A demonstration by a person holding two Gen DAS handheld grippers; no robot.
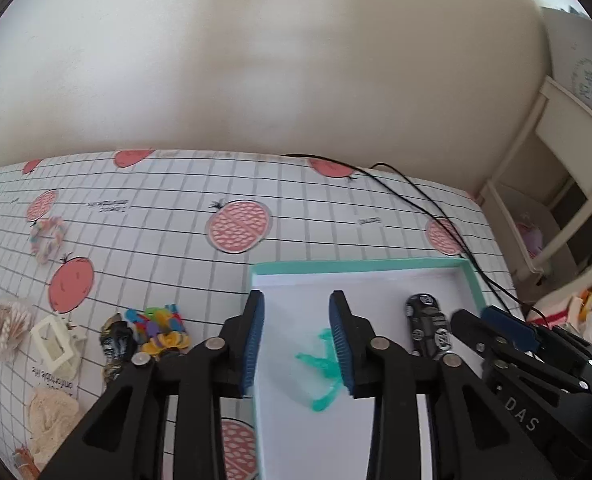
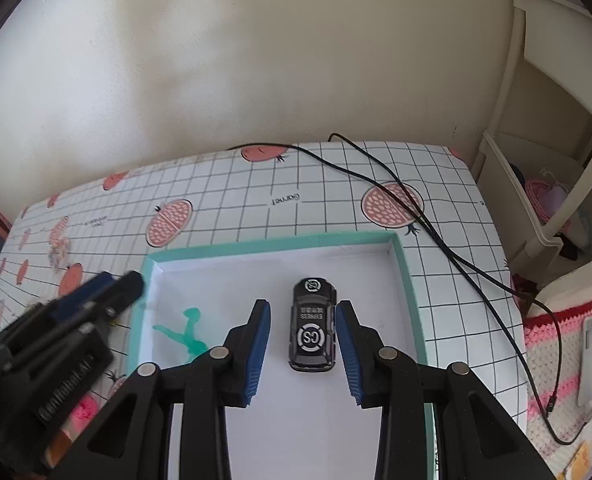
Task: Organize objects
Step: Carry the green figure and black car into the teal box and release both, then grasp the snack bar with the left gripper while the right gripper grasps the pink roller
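Hovering over the teal-rimmed tray (image 2: 410, 300), the right gripper (image 2: 303, 344) is straddling the black toy car (image 2: 313, 325), its jaws standing apart and holding nothing, one blue pad just beside each flank of the car; the left gripper (image 1: 297, 340) is likewise standing wide open and empty above the green plastic figure (image 1: 320, 364), which is lying on the tray's white floor; both objects are resting inside the tray on the bench (image 1: 167, 216); loose items, among them a colourful clip cluster (image 1: 161, 328) and a white buckle (image 1: 55, 346), are waiting to the left; judging from this, withdrawing should be done straight upward, keeping the pads clear of the car so it is not nudged, before reaching for the clutter.
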